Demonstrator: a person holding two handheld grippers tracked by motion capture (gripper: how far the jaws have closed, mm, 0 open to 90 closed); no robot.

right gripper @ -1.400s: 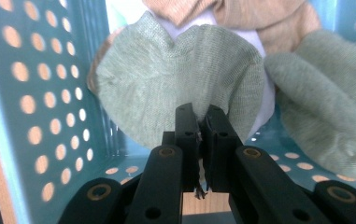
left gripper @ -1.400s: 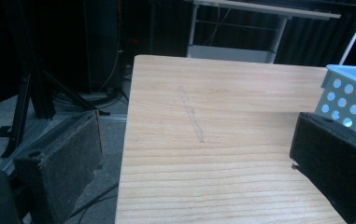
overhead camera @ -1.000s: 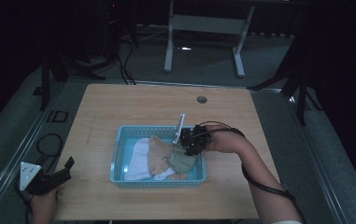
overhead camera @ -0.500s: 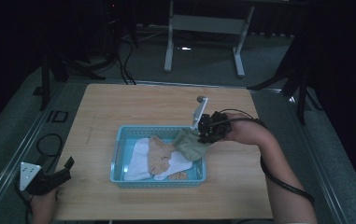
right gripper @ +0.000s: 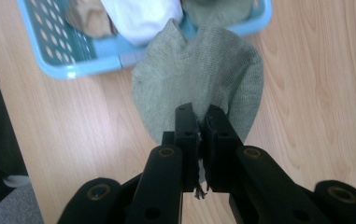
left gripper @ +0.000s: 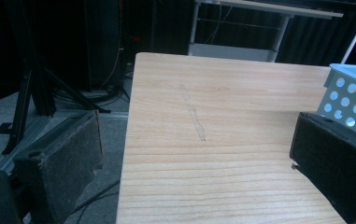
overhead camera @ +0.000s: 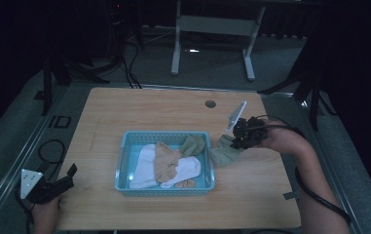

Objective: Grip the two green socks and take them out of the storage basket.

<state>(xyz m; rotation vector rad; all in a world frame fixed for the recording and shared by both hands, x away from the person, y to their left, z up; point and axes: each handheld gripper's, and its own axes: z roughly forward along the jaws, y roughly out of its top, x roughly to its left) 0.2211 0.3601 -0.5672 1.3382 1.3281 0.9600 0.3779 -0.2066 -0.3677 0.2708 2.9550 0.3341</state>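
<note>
My right gripper (overhead camera: 236, 141) is shut on a green sock (overhead camera: 226, 151) and holds it just past the right rim of the blue basket (overhead camera: 164, 191), above the table. In the right gripper view the green sock (right gripper: 199, 79) hangs from the closed right gripper (right gripper: 200, 122), with the blue basket (right gripper: 73, 60) beyond it. A second green sock (overhead camera: 193, 144), a tan sock (overhead camera: 166, 158) and white socks (overhead camera: 146, 165) lie in the basket. My left gripper (overhead camera: 68, 174) rests at the table's front left corner, its jaws wide apart and empty (left gripper: 194, 154).
The wooden table (overhead camera: 124, 112) has a small round hole (overhead camera: 210, 104) near its far edge. A white desk frame (overhead camera: 212, 24) stands on the floor behind. Cables (overhead camera: 51, 146) lie on the floor to the left.
My right gripper has lifted the green sock out of the basket and carried it rightward, past the rim. The left gripper has stayed in place.
</note>
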